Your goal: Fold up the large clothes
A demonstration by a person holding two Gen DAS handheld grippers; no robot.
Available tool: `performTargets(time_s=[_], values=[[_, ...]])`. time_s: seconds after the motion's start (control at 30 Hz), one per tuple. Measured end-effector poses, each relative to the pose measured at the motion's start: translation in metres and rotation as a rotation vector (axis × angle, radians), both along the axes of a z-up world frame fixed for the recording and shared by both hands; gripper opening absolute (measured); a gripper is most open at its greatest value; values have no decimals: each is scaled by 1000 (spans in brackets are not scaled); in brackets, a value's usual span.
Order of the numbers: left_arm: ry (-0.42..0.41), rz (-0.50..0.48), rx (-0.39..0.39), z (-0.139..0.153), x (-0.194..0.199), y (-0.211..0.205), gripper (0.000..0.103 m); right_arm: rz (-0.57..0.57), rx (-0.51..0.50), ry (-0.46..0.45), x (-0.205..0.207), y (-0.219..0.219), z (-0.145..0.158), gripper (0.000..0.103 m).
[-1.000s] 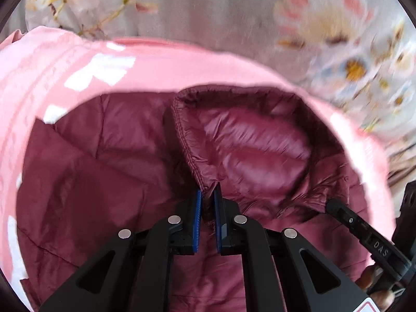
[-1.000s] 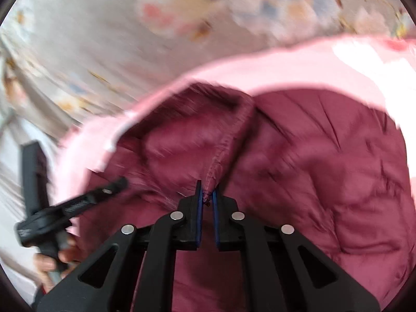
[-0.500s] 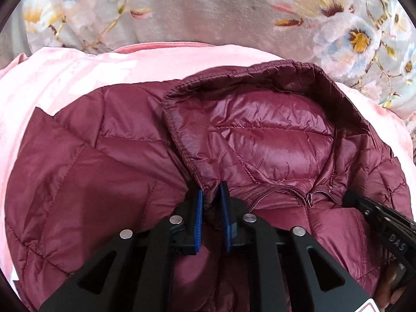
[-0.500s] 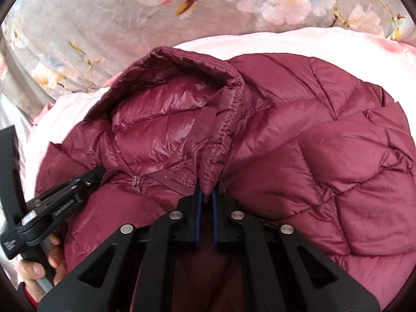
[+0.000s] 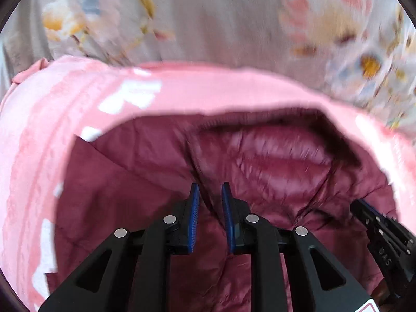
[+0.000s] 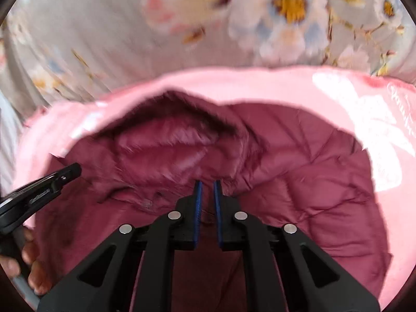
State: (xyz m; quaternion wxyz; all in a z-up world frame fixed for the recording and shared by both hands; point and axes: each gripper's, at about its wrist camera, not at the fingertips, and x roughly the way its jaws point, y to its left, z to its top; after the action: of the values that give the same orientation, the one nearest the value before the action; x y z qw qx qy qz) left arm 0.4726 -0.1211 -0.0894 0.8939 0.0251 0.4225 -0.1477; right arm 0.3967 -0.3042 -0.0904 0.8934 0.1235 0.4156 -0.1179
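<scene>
A maroon quilted hooded jacket (image 5: 124, 208) lies spread on a pink blanket (image 5: 65, 119); it also shows in the right wrist view (image 6: 312, 187). Its hood (image 5: 273, 161) lies open, lining up, and is blurred in both views (image 6: 161, 145). My left gripper (image 5: 210, 195) is open a little, just off the hood's left edge, holding nothing. My right gripper (image 6: 207, 191) is open a little at the hood's right edge, holding nothing. Each gripper shows in the other's view: the right one (image 5: 382, 236), the left one (image 6: 39, 189).
The pink blanket (image 6: 364, 109) with white print lies on a grey floral bedspread (image 5: 234, 20), which fills the far side in both views (image 6: 104, 26). A hand (image 6: 31, 267) holds the left gripper's handle.
Both grippers have opened and let go of the hood's edges. Both have pulled back from the jacket, so more pink blanket shows. The views are blurred by motion.
</scene>
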Motion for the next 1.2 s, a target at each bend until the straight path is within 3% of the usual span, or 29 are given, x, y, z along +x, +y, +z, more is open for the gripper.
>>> performTargets(time_s=[0.07,0.17,0.33,0.47,0.53,0.63,0.8,0.93,1.03,1.1,1.2], values=[[20,-2,49,-26,2,-8,19,-1,-7,11,-1,-2,-14,7],[-53,-4,94,-30,-5,-13,19,3,-12,13,-1,-4,-14,7],[-40,-6,39,-32,-4,-5,20,5,-19,16,1,-3,-15,7],[-44,-4,49,-33,-4,-8,20,5,-6,12,1,-4,-15,7],[-45,-5,44,-32,-5,-7,20,2,-2,14,-2,-5,-14,7],[-28,-15,-24,-28,-7,9,21,3,2,31,-18,-5,-9,8],[-68,0,42,3,-10,42,21,-3,54,15,-40,-25,20,12],[-91,69,-13,49,23,46,21,-51,97,-113,-7,-39,62,12],[-48,87,-53,68,55,25,21,-74,132,-192,35,-43,82,12],[-34,89,-79,70,67,12,21,-82,111,-176,59,-42,78,12],[58,76,-82,46,82,-10,21,-59,84,-83,82,-37,51,12]])
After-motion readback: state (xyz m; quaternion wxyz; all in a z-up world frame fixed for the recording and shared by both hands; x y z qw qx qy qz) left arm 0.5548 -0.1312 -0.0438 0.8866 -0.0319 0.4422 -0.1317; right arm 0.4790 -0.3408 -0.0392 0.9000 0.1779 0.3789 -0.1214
